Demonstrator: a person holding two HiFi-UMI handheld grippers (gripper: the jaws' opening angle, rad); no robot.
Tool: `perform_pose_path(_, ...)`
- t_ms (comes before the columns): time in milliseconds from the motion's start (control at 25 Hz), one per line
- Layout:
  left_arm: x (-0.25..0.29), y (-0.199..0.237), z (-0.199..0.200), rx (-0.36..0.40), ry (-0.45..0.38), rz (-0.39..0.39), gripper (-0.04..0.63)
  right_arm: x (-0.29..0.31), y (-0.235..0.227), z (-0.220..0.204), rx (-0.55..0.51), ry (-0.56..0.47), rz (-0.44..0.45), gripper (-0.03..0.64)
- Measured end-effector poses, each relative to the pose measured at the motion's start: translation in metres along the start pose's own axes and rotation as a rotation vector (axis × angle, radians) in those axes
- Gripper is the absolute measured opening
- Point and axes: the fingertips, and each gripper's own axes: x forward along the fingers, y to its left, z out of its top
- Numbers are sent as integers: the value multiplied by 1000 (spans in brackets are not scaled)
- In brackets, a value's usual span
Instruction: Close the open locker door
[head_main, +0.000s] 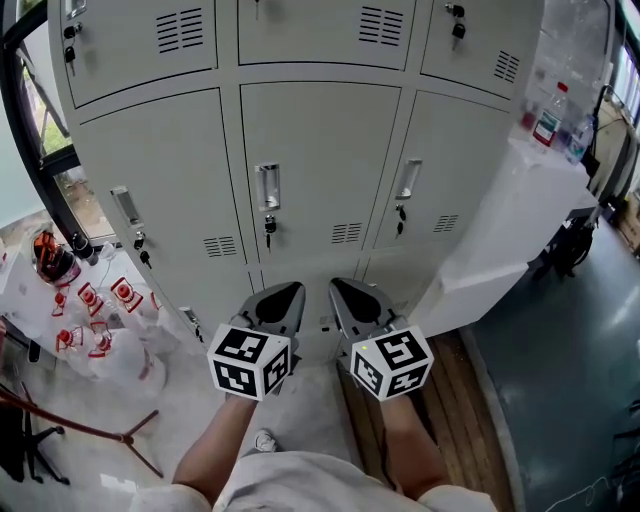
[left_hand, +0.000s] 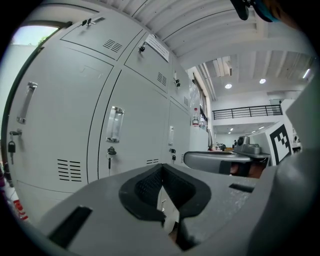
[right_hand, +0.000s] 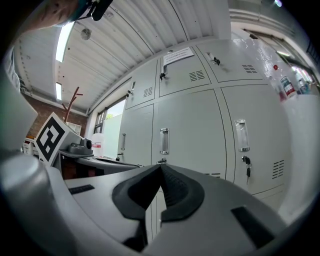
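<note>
A bank of grey lockers (head_main: 320, 170) stands right in front of me. Every door I can see lies flush with its frame; the middle one has a handle (head_main: 267, 187) with a key below it. The same doors fill the left gripper view (left_hand: 135, 130) and the right gripper view (right_hand: 190, 130). My left gripper (head_main: 283, 292) and right gripper (head_main: 345, 290) hang side by side, low before the bottom row and short of the doors. The left gripper (left_hand: 162, 167) and the right gripper (right_hand: 161, 167) each have their jaws shut with nothing between them. The bottom doors are partly hidden behind them.
White bags with red print (head_main: 100, 310) lie on the floor at the left, beside a red stand's legs (head_main: 100, 430). A white counter (head_main: 520, 210) with bottles (head_main: 548, 115) adjoins the lockers at the right. A dark window frame (head_main: 20, 150) runs along the left.
</note>
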Motion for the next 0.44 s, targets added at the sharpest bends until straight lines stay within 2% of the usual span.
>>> perform_pose_path(440, 2, -11, 0, 2, -3, 8, 6, -9, -5, -2, 4, -1, 17, 5)
